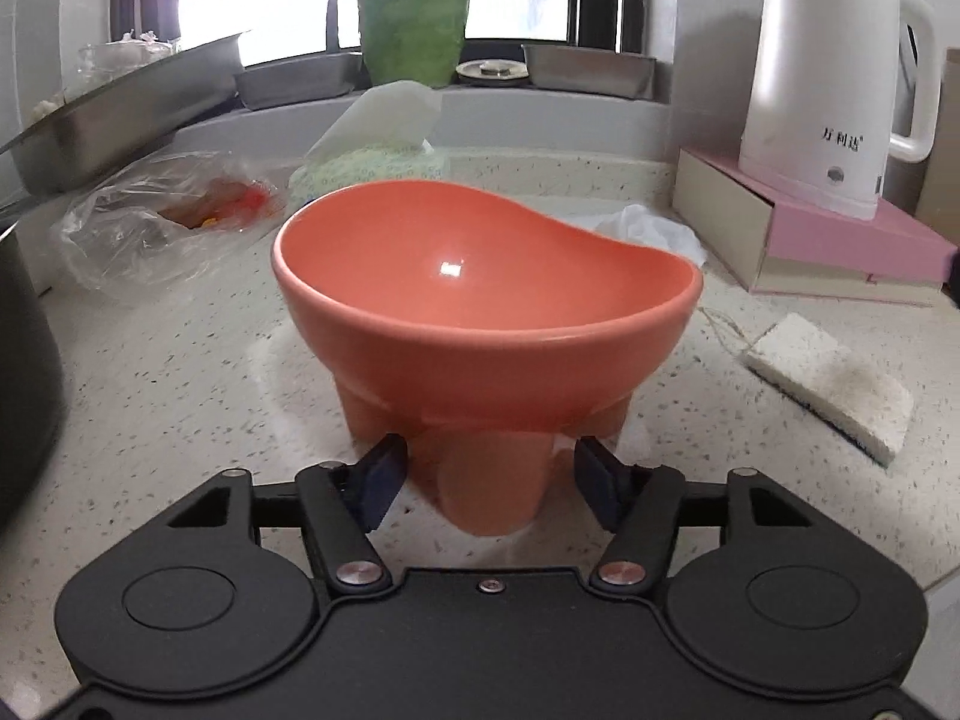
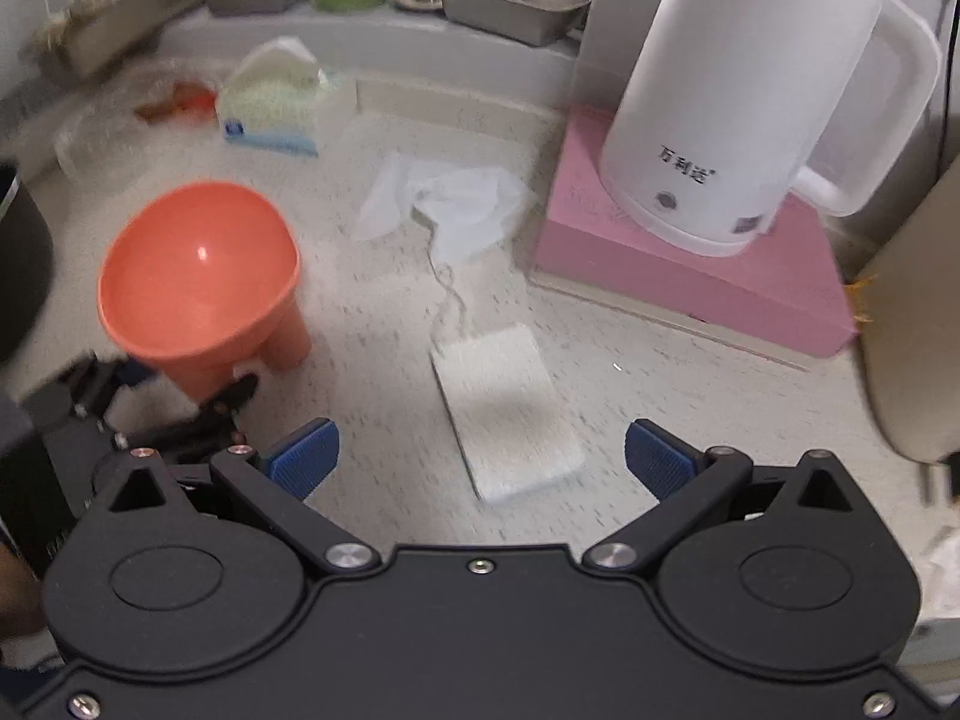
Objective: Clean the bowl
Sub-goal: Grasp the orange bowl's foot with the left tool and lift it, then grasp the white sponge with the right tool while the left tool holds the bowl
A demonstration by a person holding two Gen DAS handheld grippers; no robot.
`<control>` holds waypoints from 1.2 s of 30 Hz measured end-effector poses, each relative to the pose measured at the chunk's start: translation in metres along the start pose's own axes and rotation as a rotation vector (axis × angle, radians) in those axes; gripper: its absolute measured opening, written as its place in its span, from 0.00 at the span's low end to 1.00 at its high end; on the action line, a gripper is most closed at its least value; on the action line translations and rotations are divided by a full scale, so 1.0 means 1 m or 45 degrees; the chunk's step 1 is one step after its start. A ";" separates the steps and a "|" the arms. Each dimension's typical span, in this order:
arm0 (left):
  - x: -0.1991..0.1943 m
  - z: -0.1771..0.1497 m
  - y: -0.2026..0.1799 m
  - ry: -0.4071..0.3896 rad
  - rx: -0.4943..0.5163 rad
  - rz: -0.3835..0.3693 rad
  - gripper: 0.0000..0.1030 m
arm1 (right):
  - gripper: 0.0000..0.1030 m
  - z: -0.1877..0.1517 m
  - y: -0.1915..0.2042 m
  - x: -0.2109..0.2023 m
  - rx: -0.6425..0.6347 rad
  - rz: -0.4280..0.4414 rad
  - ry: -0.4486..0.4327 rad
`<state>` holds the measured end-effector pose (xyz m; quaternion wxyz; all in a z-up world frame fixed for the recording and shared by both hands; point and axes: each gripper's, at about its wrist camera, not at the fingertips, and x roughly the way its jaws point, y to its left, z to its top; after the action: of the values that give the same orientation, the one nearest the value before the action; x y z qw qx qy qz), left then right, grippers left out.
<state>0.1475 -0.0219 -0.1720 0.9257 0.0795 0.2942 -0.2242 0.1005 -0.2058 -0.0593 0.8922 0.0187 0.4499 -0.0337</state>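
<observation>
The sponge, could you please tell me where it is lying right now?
In the right wrist view the sponge lies flat on the counter between the open right gripper fingers, right of the orange bowl.

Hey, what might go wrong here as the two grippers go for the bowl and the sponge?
1. The left gripper straddles only one narrow leg of the orange footed bowl; a grip that low could tip the tall bowl.
2. The sponge lies flat between the right gripper's open jaws, so they may skid over it.
3. The sponge's string could snag the crumpled tissue.

Home kitchen: kettle (image 1: 828, 72), speckled countertop (image 1: 180, 396).
</observation>
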 end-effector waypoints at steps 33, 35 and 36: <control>0.003 0.007 0.006 0.078 0.106 -0.168 0.36 | 1.00 -0.020 -0.041 0.104 -0.257 0.188 0.223; 0.002 0.007 0.009 0.081 0.118 -0.189 0.36 | 1.00 -0.020 -0.042 0.104 -0.259 0.190 0.216; 0.002 0.007 0.009 0.082 0.122 -0.195 0.36 | 1.00 -0.021 -0.042 0.103 -0.262 0.192 0.209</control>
<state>0.1569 -0.0168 -0.1676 0.8909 0.1083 0.3179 -0.3057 0.1416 -0.2511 -0.1553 0.8497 -0.0363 0.5196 0.0813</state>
